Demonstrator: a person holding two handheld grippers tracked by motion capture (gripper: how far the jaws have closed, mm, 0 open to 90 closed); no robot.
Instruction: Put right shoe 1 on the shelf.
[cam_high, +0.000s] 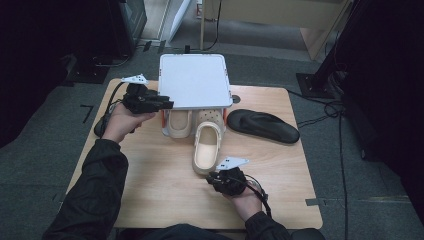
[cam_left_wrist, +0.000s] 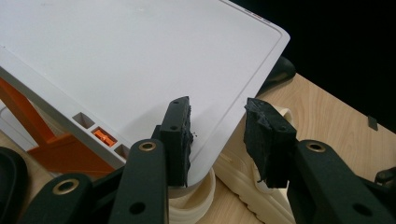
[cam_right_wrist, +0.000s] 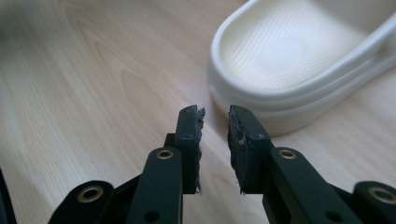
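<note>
While one clog (cam_high: 179, 123) already sits under the rack (cam_high: 194, 80), the second clog (cam_high: 206, 148) lies half out in front; the narrow, empty right gripper (cam_high: 221, 176) is near its heel, the left gripper (cam_high: 162, 102) straddles the rack's corner.

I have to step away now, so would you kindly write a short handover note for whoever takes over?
Left tongs: open around the near corner of the white rack shelf, not clamped.
Right tongs: narrowly open, empty, just short of the heel of the cream slipper lying on the table.
Done: one cream slipper under the shelf.
Left, probably: place the loose slipper beside it; the black sandal lies right of the rack.
</note>
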